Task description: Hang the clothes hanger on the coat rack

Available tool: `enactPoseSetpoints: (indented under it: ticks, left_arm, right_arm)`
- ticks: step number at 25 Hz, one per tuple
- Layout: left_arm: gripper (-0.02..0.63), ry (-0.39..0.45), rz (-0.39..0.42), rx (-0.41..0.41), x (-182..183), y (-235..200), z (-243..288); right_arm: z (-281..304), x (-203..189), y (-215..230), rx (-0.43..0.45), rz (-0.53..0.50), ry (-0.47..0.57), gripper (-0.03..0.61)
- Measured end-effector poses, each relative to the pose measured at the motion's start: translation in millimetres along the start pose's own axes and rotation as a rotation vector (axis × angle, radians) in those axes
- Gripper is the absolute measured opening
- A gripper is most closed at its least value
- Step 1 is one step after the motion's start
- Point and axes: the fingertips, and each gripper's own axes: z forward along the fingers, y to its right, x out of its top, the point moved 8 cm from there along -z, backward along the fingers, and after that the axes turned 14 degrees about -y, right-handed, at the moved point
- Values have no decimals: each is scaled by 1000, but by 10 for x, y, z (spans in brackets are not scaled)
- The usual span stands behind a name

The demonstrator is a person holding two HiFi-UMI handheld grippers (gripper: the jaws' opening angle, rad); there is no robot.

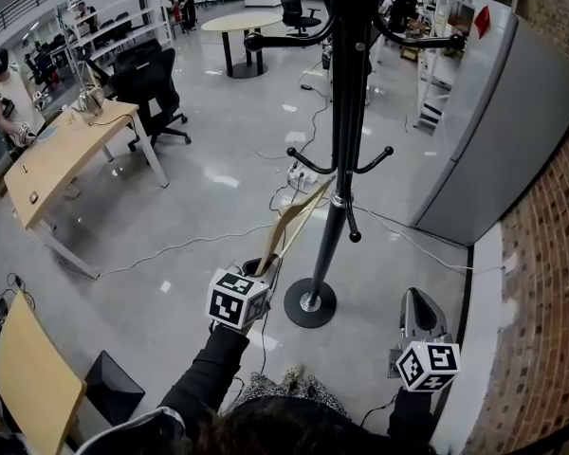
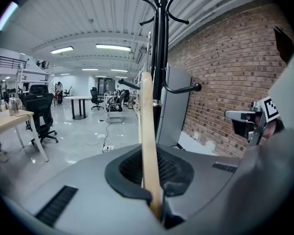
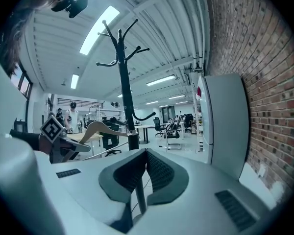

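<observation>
A black coat rack (image 1: 346,112) stands on a round base (image 1: 310,303) in the middle of the head view, with curved hooks at the top and a lower pair at mid-height. My left gripper (image 1: 261,265) is shut on one end of a pale wooden hanger (image 1: 299,218), which slants up toward the pole near the lower hooks. In the left gripper view the hanger (image 2: 147,126) runs up between the jaws, with the rack (image 2: 159,58) just behind it. My right gripper (image 1: 415,297) is to the right of the base, shut and empty (image 3: 146,155). From it I see the rack (image 3: 125,82) and the hanger (image 3: 100,128).
A grey cabinet (image 1: 512,131) and a brick wall (image 1: 550,301) close off the right side. Cables (image 1: 209,240) and a power strip (image 1: 299,173) lie on the floor behind the rack. A wooden desk (image 1: 66,154), an office chair (image 1: 152,88) and a person (image 1: 9,102) are at the left.
</observation>
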Motion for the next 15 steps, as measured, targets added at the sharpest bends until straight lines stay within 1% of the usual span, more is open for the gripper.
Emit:
enactPoseSetpoints:
  ticks: [8, 15]
  left_arm:
    - [6, -14, 46, -8, 325, -188, 346]
    - [6, -37, 37, -36, 491, -322, 695]
  right_arm:
    - [168, 86, 110, -42, 9, -11, 9]
    - [221, 101, 208, -84, 20, -25, 9]
